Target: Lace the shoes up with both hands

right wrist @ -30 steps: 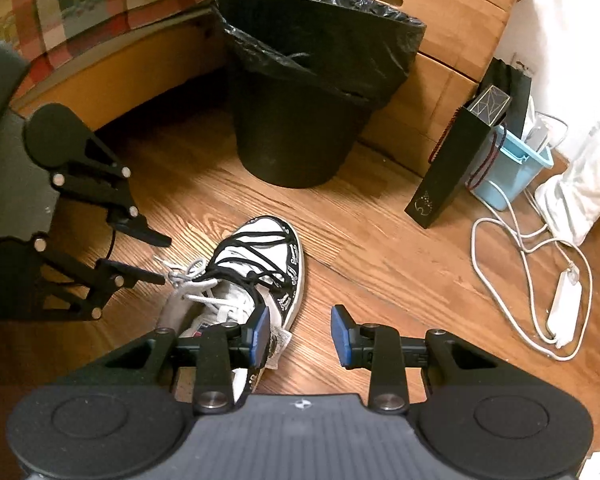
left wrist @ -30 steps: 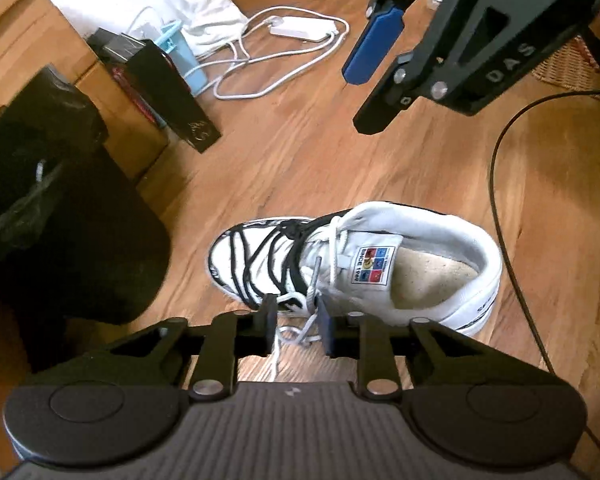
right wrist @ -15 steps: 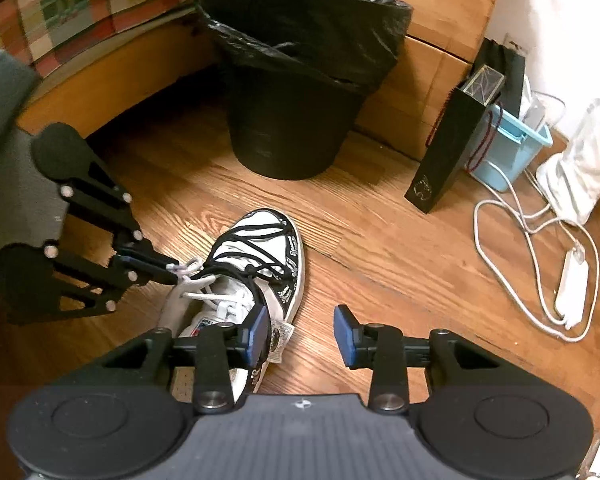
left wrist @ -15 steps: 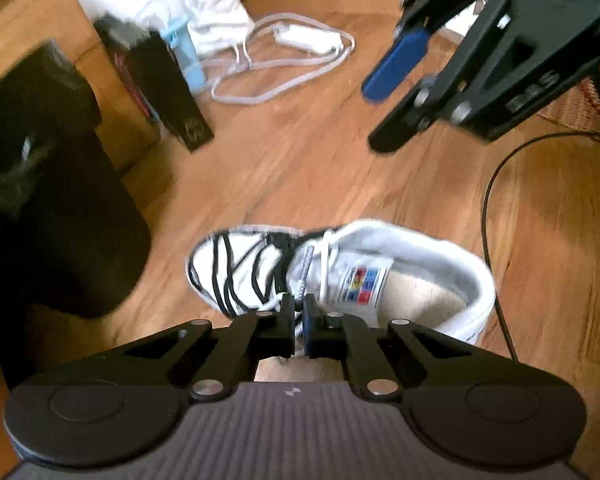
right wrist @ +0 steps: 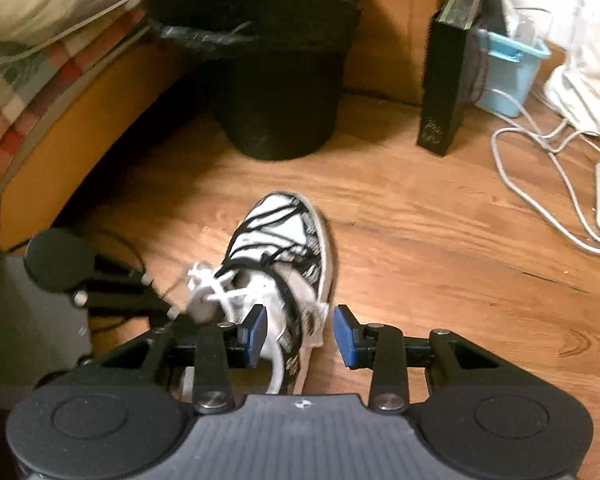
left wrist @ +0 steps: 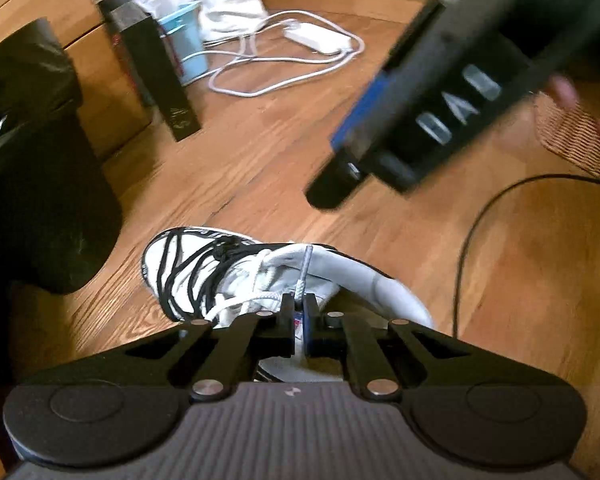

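The shoe (left wrist: 236, 276) is seen lying on the wooden floor (left wrist: 260, 160), white with black striping, toe directed toward the black bin (right wrist: 276, 92). In the right wrist view the shoe (right wrist: 288, 264) lies just short of the bin, with bare floor (right wrist: 440, 248) between them. A white lace (left wrist: 302, 276) is seen rising from the shoe's collar; its grey tip section is pinched between the fingers of the left tool (left wrist: 299, 312), which are closed to a narrow slit over the shoe's opening. In the right wrist view the left tool (right wrist: 172, 312) is blurred beside the shoe, on the side away from the white cable, at the bunched white lace (right wrist: 204, 292).

The right tool (right wrist: 300, 334) is held wide apart, blue pads (right wrist: 346, 336) either side of the shoe's rear part, and nothing is gripped. In the left wrist view the right tool (left wrist: 340, 160) is blurred, above the floor beyond the shoe.

Beyond the shoe, beside the bin, a black paper bag (right wrist: 448, 80) is recorded standing against a light blue tub (right wrist: 508, 72). A white cable with adapter (right wrist: 572, 184) lies farther from the shoe. A thin black cord (left wrist: 472, 240) runs near the heel.
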The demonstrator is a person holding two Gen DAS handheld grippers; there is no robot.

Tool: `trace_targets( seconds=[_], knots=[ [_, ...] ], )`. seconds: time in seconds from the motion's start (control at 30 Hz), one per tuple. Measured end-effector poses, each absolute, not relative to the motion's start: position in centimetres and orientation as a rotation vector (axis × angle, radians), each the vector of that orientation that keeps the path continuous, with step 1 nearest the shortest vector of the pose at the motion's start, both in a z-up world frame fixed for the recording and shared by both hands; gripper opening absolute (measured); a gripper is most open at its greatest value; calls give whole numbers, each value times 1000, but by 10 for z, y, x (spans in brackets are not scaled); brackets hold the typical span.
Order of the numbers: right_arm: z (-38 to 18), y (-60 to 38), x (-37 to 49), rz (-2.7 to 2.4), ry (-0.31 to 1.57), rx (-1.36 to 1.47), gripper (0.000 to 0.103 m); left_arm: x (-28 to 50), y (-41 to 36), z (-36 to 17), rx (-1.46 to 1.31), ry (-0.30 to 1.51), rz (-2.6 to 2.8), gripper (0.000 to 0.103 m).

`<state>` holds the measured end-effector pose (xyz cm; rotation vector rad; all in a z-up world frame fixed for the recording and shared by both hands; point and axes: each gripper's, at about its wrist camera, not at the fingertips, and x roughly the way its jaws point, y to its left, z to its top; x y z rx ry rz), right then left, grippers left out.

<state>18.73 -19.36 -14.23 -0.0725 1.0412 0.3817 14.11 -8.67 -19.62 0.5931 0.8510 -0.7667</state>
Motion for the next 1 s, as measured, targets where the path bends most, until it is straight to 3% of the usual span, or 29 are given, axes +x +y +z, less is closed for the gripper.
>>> trace_targets(
  seconds=[0.53,1.0],
  knots=[
    [-150,-190,181,366,1083,-82,41,155,-100,-221,635,887,-673,5],
    [-137,-209,184,312,1043,20,41,133,-121,-234,916,772,-672,5]
  ],
)
